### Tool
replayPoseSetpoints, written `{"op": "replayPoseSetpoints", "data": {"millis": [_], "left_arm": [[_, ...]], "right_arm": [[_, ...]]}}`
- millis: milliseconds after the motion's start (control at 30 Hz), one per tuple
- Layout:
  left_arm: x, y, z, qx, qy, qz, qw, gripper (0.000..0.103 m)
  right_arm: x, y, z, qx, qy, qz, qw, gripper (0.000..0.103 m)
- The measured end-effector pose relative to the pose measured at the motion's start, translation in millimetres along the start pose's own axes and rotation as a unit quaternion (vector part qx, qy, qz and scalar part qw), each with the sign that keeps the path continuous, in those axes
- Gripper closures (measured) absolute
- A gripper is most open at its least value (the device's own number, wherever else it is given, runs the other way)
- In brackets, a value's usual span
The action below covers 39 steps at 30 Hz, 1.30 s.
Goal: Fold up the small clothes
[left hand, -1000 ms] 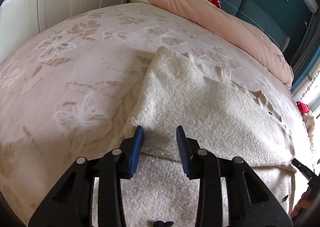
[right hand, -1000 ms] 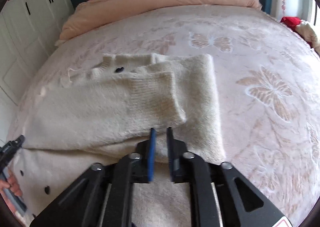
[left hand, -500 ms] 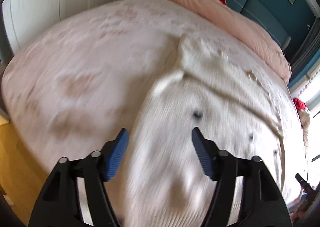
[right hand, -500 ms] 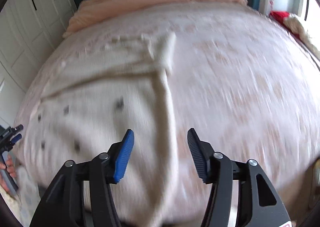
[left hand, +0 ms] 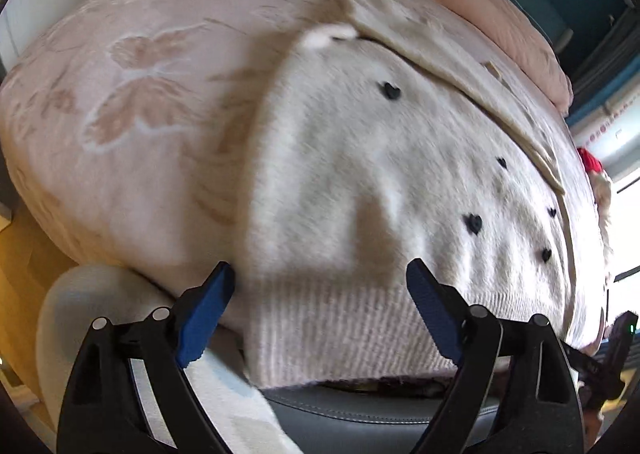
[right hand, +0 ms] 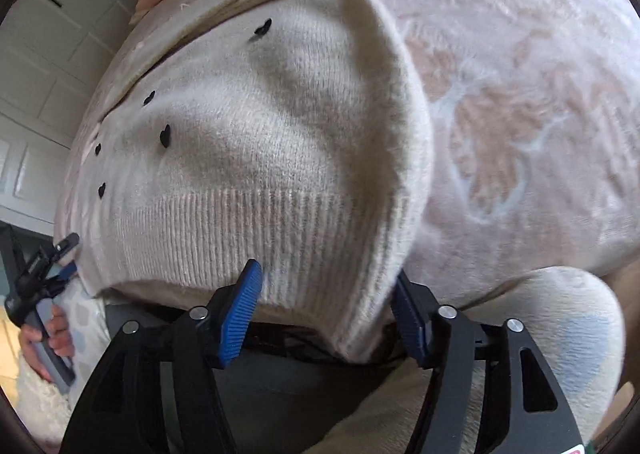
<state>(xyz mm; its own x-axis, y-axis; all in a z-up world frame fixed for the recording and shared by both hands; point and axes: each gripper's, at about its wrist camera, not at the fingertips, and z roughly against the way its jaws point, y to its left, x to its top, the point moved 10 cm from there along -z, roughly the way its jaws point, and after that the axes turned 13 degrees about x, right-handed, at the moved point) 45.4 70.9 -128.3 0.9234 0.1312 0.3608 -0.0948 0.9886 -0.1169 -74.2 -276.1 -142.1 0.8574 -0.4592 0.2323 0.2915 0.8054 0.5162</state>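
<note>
Hand-held gripper (right hand: 326,310) spread wide, sweater (right hand: 280,158) hem between

Left wrist view: my camera is sitting low at the bed's near edge, looking forward past my left gripper (left hand: 320,310) across the cream sweater (left hand: 380,174), very close to its ribbed hem (left hand: 332,330).
Right wrist view: my camera is facing the same way past my right gripper (right hand: 328,306), close at the hem's other corner.
Shared by the 2 views: both are taking in the sweater, its black hearts (right hand: 165,134), the butterfly bedspread (left hand: 132,94) and the peach duvet (left hand: 500,14); my right-side view is also catching the left hand (right hand: 52,334).
</note>
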Motion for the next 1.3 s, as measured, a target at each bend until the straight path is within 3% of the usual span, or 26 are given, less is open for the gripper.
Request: {"op": "replayPoseSetpoints", "data": {"millis": [67, 167, 233, 300, 333, 367, 400, 600, 700, 800, 1000, 1167, 1233, 1300], "left_arm": [[-2, -5, -4, 0.006, -0.001, -0.008, 1.0, 0.015], [1, -9, -8, 0.004, -0.005, 0.005, 1.0, 0.013], [4, -11, -8, 0.012, -0.006, 0.005, 0.9999, 0.02], [7, -8, -5, 0.034, -0.012, -0.003, 0.9993, 0.057], [7, -8, -2, 0.024, -0.009, -0.004, 0.9997, 0.068], [6, -12, 0, 0.001, -0.001, -0.001, 1.0, 0.086], [6, -13, 2, -0.011, 0.009, 0.004, 0.9999, 0.086], [10, -18, 40, -0.038, 0.0, -0.005, 0.9993, 0.09], [7, -20, 74, -0.073, 0.001, -0.018, 0.9972, 0.091], [-3, -18, 95, -0.069, -0.002, -0.051, 0.9963, 0.093], [-64, -2, 127, -0.063, 0.036, -0.111, 0.9912, 0.094], [-123, 7, 154, -0.07, 0.097, -0.146, 0.9822, 0.094], [-128, 6, 169, -0.08, 0.105, -0.142, 0.981, 0.094], [-115, 2, 180, -0.091, 0.093, -0.133, 0.9826, 0.094]], "right_arm": [[4, 1, -4, 0.006, -0.004, -0.008, 1.0, 0.032], [5, 4, -5, 0.007, -0.012, -0.01, 1.0, 0.032], [5, 4, -3, 0.003, -0.014, -0.001, 1.0, 0.037], [6, 1, 0, -0.01, -0.017, 0.005, 1.0, 0.061], [6, 0, 3, -0.004, -0.024, 0.001, 1.0, 0.072], [7, -1, 6, 0.008, -0.027, -0.003, 1.0, 0.093], [8, 1, 8, 0.035, -0.031, -0.014, 0.999, 0.093], [13, 18, 41, 0.096, -0.075, -0.011, 0.992, 0.094], [11, 26, 76, 0.111, -0.098, 0.01, 0.989, 0.096], [0, 30, 109, 0.105, -0.107, 0.029, 0.988, 0.096], [-57, 38, 138, 0.085, -0.056, 0.066, 0.993, 0.096], [-131, 52, 146, 0.079, 0.043, 0.097, 0.991, 0.096], [-146, 63, 153, 0.079, 0.059, 0.106, 0.99, 0.096], [-133, 71, 162, 0.082, 0.042, 0.111, 0.99, 0.096]]}}
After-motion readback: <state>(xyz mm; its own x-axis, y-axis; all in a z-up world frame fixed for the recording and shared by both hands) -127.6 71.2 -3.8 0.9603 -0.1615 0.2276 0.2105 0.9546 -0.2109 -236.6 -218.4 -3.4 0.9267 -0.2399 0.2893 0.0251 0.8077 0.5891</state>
